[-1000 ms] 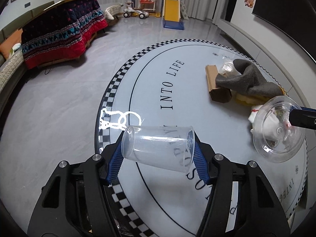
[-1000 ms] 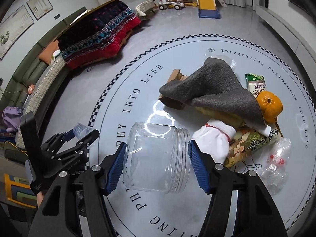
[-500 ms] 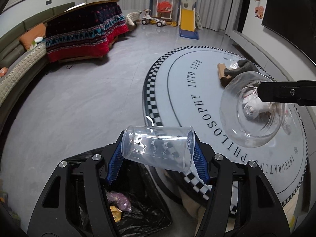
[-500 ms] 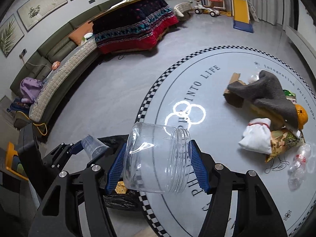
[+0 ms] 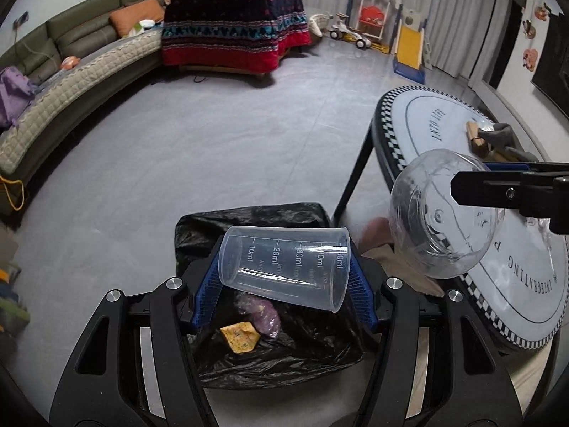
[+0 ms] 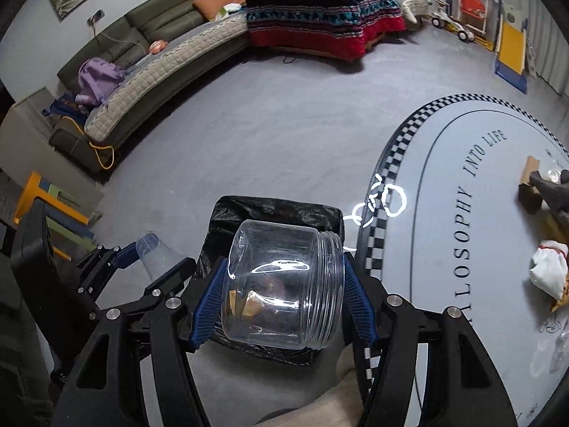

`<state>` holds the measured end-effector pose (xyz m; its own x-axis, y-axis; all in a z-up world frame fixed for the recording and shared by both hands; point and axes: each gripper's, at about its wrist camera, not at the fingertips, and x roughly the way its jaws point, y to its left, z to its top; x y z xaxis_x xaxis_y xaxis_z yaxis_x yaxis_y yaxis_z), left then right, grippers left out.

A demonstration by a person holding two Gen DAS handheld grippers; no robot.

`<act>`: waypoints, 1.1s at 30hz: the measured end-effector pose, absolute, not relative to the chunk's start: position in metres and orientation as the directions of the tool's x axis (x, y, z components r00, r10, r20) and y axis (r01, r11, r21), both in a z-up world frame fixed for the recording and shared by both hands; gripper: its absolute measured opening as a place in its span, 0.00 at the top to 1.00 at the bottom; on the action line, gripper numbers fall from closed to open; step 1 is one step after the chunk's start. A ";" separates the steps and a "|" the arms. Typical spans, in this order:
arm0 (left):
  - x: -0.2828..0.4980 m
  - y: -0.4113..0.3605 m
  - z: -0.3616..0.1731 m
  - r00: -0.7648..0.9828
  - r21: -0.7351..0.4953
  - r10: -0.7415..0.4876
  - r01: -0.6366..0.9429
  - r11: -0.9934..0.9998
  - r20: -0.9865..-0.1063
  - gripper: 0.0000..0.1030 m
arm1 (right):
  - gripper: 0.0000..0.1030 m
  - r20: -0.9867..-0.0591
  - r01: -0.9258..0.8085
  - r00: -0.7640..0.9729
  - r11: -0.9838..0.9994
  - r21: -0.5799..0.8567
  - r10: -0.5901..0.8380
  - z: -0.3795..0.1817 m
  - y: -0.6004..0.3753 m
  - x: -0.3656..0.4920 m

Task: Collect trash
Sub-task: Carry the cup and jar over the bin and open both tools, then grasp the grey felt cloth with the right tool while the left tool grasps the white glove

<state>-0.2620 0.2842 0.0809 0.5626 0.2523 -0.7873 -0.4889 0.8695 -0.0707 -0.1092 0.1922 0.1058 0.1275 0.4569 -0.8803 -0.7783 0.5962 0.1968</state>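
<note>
My left gripper (image 5: pixel 282 281) is shut on a clear plastic measuring cup (image 5: pixel 284 267), held sideways above a bin lined with a black bag (image 5: pixel 277 359). Some trash lies in the bag. My right gripper (image 6: pixel 282 293) is shut on a clear plastic jar (image 6: pixel 284 284), lying sideways above the same black bag (image 6: pixel 270 210). The jar also shows in the left wrist view (image 5: pixel 441 217) at the right, and the cup shows in the right wrist view (image 6: pixel 156 252) at the left.
A round table (image 6: pixel 444 249) with a checkered rim stands to the right, with a grey cloth (image 6: pixel 554 192), a cardboard piece (image 6: pixel 530 178) and a white bundle (image 6: pixel 547 270) on it. A sofa (image 5: pixel 71 82) and a blanket-covered table (image 5: pixel 234 32) stand across the grey floor.
Both grippers have swung left off the table with the cup and jar, and now hang over the black trash bag.
</note>
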 end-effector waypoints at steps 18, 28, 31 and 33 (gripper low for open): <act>-0.306 0.332 0.057 0.511 -0.129 0.282 -0.629 0.766 -0.812 0.06 | 0.19 -0.887 -0.808 0.111 0.560 0.182 0.449 0.083 0.230 -0.128; -0.261 0.297 0.071 0.535 -0.108 0.251 -0.550 0.828 -0.807 0.06 | 0.19 -0.866 -0.774 0.158 0.604 0.190 0.475 0.102 0.181 -0.103; -0.239 0.278 0.078 0.551 -0.098 0.228 -0.500 0.861 -0.803 0.06 | 0.19 -0.858 -0.752 0.187 0.631 0.189 0.479 0.109 0.157 -0.090; -0.221 0.262 0.082 0.561 -0.097 0.205 -0.461 0.882 -0.802 0.06 | 0.19 -0.853 -0.732 0.210 0.655 0.187 0.477 0.113 0.138 -0.080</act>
<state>-0.2208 0.2624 0.0825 0.5608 0.2053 -0.8021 -0.4610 0.8821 -0.0965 -0.0795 0.1384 0.1133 0.2096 0.4775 -0.8533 -0.7319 0.6552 0.1869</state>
